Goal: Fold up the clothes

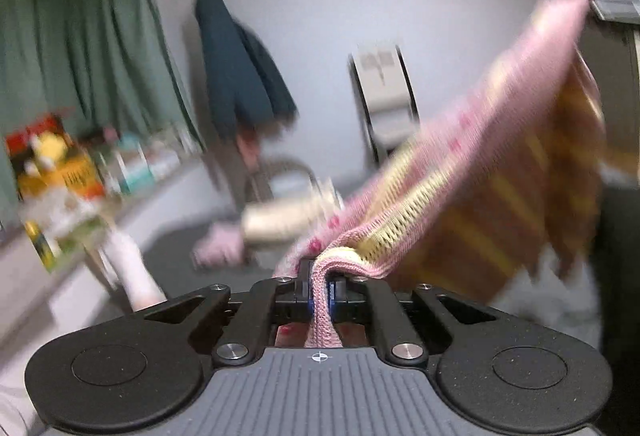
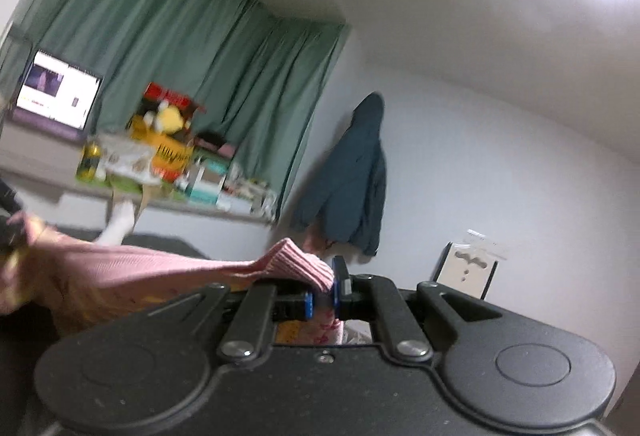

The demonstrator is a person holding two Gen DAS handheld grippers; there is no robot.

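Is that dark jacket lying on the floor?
No, the dark jacket hangs up on the white wall, beside the green curtain.

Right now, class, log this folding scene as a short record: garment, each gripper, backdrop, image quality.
garment: pink knit sweater with yellow stripes, lifted in the air, spread between both grippers
left gripper: shut on the sweater's ribbed edge
right gripper: shut on another ribbed edge of the sweater
backdrop: green curtain, dark jacket hanging on the wall, cluttered shelf
image quality: motion blur in both views
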